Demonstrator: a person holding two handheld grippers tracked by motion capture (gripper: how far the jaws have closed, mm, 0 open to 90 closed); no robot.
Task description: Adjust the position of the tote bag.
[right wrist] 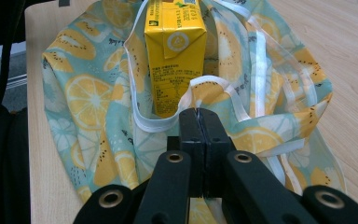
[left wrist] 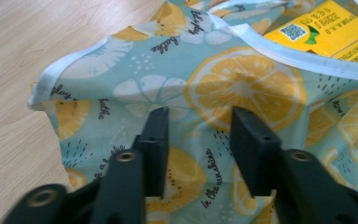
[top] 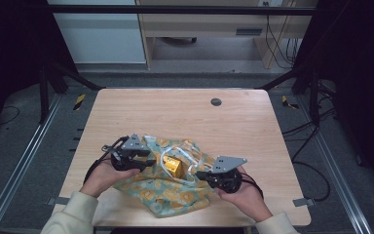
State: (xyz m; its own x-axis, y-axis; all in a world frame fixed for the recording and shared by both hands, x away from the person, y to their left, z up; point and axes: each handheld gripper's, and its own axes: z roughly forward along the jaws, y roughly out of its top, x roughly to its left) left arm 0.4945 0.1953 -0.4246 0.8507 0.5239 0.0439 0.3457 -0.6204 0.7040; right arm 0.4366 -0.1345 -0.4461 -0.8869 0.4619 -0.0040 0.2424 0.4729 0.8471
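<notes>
— Bag's what, exactly, and where on the desk?

— Cloth, pale teal printed with lemon slices, white binding along its rim and white handles. The bag lies crumpled flat near the desk's front edge, about midway between the two front corners, with its mouth turned toward the far edge.

— Anything bigger around it?

— Just the desk itself — light wood, with a small dark round cap set in the top near the far edge. The rest of the top is bare wood.

— And inside the bag?

— A yellow carton, lying in the open mouth. In the right gripper view the carton stands end-on with printed text down one face, white handle loops curling round it.

— The grippers?

— Each is held in a hand coming in from the front edge. The left gripper sits at the bag's left side; in its own view the left gripper has its jaws spread, cloth showing in the gap between them, and I cannot tell whether the tips touch it. The right gripper is at the bag's right side; in its own view the right gripper has its jaws pressed together on the white-bound rim of the bag — pinching it just in front of the carton.
</notes>
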